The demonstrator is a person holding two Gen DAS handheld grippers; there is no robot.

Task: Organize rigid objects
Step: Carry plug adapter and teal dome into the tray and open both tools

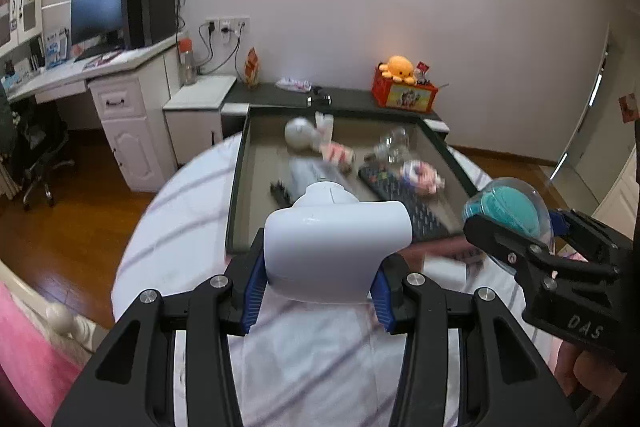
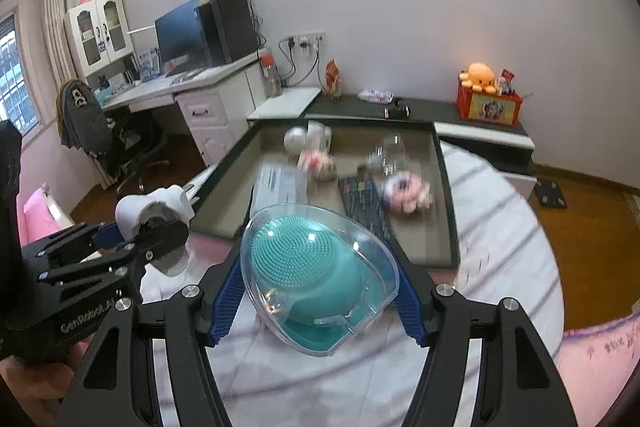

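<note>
Between my left gripper (image 1: 320, 291) pads, white rounded device (image 1: 336, 243) clamped, right gripper (image 2: 320, 291) beside it clamping the clear case with teal brush (image 2: 316, 267), both over the striped bed (image 1: 320, 367), open tray (image 2: 448, 195) of toys just ahead.

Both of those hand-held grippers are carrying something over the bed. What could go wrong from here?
The left hand-held gripper pinches only the rear of the smooth white device, so it might tip out. The clear domed case in the right hand-held gripper is rounded and could slip. The tray ahead already holds a keyboard and toys, so setting things down may knock something.
</note>
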